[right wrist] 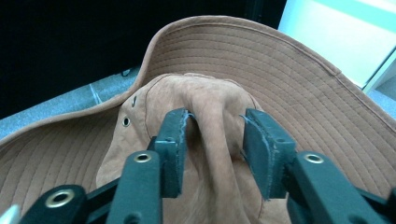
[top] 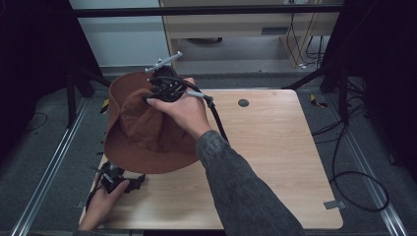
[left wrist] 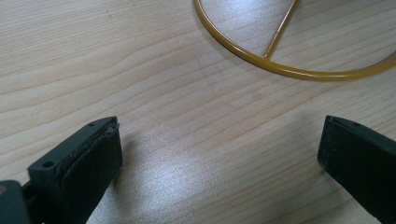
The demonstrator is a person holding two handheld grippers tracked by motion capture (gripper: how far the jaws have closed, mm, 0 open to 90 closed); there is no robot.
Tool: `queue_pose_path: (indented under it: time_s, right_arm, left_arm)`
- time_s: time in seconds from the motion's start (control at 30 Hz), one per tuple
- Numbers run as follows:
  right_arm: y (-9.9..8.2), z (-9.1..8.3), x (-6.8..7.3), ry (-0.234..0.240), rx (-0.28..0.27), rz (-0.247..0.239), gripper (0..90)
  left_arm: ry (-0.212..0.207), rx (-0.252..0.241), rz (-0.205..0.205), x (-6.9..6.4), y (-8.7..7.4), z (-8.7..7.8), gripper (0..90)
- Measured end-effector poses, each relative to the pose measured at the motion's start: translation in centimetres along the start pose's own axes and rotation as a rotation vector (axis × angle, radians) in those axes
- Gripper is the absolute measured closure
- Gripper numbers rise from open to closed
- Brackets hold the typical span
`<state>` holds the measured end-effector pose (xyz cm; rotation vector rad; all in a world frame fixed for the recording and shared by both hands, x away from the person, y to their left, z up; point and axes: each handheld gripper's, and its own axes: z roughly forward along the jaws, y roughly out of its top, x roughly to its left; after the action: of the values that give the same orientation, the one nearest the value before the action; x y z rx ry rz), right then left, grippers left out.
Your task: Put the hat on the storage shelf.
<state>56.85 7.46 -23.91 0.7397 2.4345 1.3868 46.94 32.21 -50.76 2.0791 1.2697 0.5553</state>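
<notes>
Light wood table (top: 275,147), my right hand-held gripper (right wrist: 215,137) clamped on brown hat (top: 137,130) crown, my left hand-held gripper (left wrist: 219,158) below hat brim, jaws apart near yellow ring (left wrist: 289,70).

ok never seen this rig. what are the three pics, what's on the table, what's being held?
No robot here: a person holds a handheld two-jaw gripper in each hand. The high view looks down on the wooden table. The other two views come from cameras riding on the grippers. The right gripper pinches a fold in the crown of a brown hat, with the hat raised. The left gripper rests open low at the table's near left corner, holding nothing. Its view shows part of a yellow wire ring lying on the wood.
</notes>
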Motion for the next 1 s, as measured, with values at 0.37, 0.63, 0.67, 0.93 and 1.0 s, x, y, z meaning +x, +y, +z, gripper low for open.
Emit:
queue_pose_path:
  time_s: [0.37,0.63,0.67,0.93,1.0]
  right_arm:
    - [-0.2,-0.5,0.3,-0.011,-0.002,-0.011,45.4]
    - [-1.2,-2.8,0.3,-0.030,-0.011,-0.013,32.7]
    - [-1.4,-3.1,0.2,-0.036,-0.009,-0.012,31.6]
    - [-3.3,-5.8,-1.1,-0.090,-0.026,0.033,18.6]
    - [-3.9,-6.6,-1.5,-0.105,-0.033,0.041,17.2]
  left_arm:
    - [-0.001,0.000,-0.001,0.0,0.0,0.0,0.0]
    - [-0.002,0.000,-0.003,0.0,0.0,0.0,0.0]
    - [-0.002,0.000,-0.002,0.0,0.0,0.0,0.0]
    - [-0.004,0.000,-0.005,0.0,0.0,0.0,0.0]
    - [-0.003,-0.004,-0.006,0.0,0.0,0.0,0.0]
